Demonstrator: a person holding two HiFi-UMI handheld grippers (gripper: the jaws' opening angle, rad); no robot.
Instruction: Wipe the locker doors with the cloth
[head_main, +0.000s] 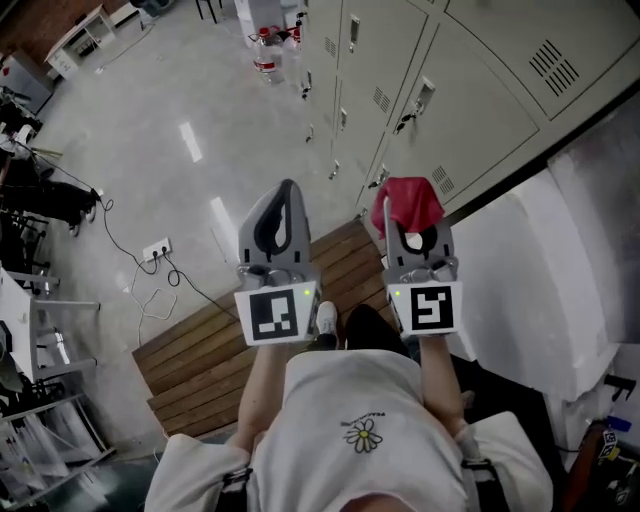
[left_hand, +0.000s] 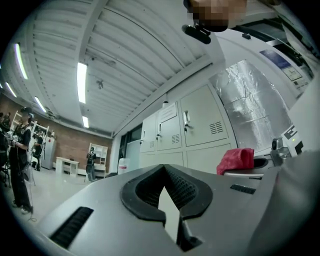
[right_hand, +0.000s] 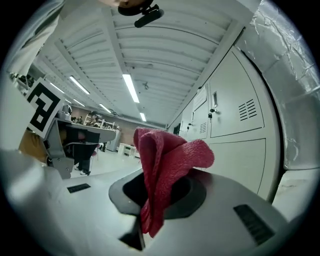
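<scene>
The cloth (head_main: 408, 203) is red, the locker doors (head_main: 470, 100) pale grey. The left hand-held gripper (head_main: 287, 190) and right hand-held gripper (head_main: 398, 215) are grey, with black-and-white square markers (head_main: 276, 314).

The red cloth (right_hand: 167, 160) is showing a rough, nubbly matt nap against the smooth matt grey plastic shell of the right gripper (right_hand: 159, 186). The left gripper (left_hand: 164, 171) is wearing the same dull plastic, its fingers (left_hand: 186, 189) lined with black ribbed rubber. The locker doors (head_main: 470, 95) are looking like pale painted metal, satin-finished. Crinkled silver foil (left_hand: 250, 105) is glinting beside them, the floor (head_main: 160, 140) is shining glossily, and brown wooden slats (head_main: 200, 350) are lying matt on it.
</scene>
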